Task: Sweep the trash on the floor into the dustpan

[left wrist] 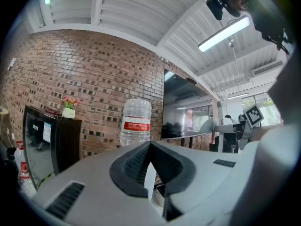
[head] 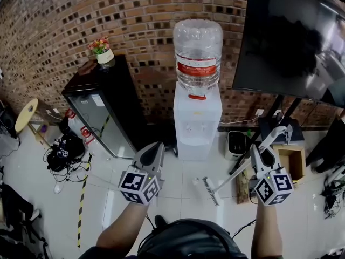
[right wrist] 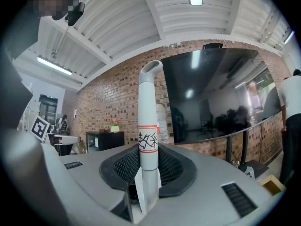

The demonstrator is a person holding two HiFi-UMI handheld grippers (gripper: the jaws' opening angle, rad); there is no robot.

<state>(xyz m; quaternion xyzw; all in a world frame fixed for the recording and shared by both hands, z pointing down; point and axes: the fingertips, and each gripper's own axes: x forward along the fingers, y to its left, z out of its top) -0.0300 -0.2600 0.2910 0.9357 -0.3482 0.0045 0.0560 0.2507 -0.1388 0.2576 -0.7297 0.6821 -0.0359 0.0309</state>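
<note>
White floor [head: 175, 190] near the tall white water cooler [head: 197, 120] seems unswept; a white long-handled broom [head: 212, 190] is gripped by the right claw [head: 259, 152], the left claw [left wrist: 150, 171] is closed, empty.

Hard, smooth, shiny surfaces round both tools; only the brick is rough.

Left tool [left wrist: 151, 168] and right tool [right wrist: 146, 172]: matt grey plastic shells, with black, finely ribbed, rubbery-looking pads [right wrist: 126, 166]. Broom handle [right wrist: 149, 121] in the right tool: smooth white tube with a soft sheen and a paper-like label band. Bristles [head: 211, 191] below-left of the right tool: pale, stiff. Floor [head: 178, 179] under both tools: pale, glossy, reflective. Ahead: brick wall [head: 135, 15] coarse, matt; water bottle [head: 198, 45] clear ribbed plastic; dispenser [head: 197, 123] smooth white plastic. Cabinet [head: 121, 104] ahead-left of the left tool: gloss black, glass front. Screen [head: 291, 36] above the right tool: dark, mirror-glossy. Box [head: 292, 163] beside the right tool: tan; wood or board, cannot tell.
</note>
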